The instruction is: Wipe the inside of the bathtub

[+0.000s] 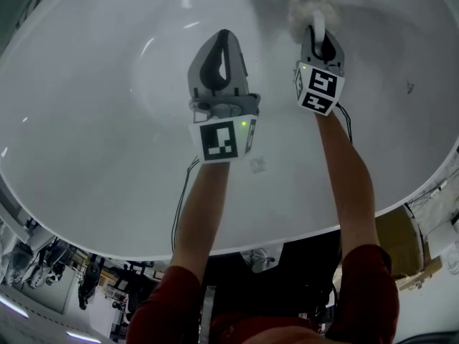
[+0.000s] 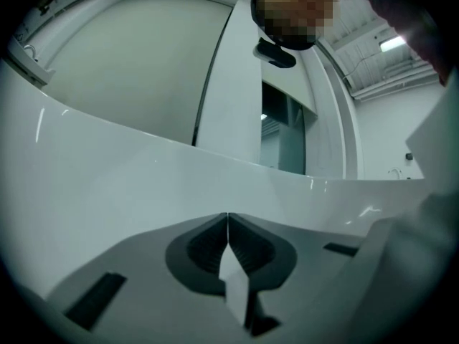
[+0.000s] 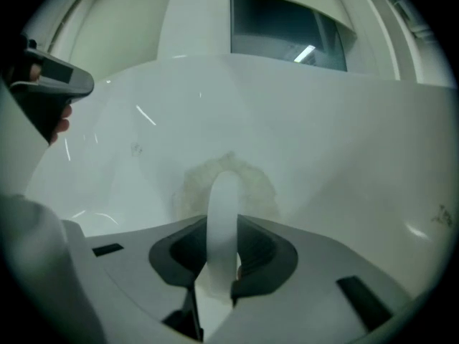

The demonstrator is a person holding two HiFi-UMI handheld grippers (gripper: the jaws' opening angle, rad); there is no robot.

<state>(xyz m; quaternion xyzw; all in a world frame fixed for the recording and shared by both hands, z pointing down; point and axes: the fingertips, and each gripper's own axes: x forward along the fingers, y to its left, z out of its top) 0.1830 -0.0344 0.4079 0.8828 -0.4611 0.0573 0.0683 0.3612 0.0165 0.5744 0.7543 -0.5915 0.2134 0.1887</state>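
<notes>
The white bathtub fills the head view, and both grippers reach down into it. My right gripper is shut on the white handle of a fluffy pale scrubber, whose head presses on the far tub wall. In the right gripper view the handle stands between the jaws of that gripper, with the scrubber head flat against the tub. My left gripper hovers beside it, shut and holding nothing; its jaws meet in front of the tub wall.
The tub's near rim curves below my arms. A small fitting sits on the tub floor and a small mark shows on the right wall. Cardboard and floor clutter lie outside the tub.
</notes>
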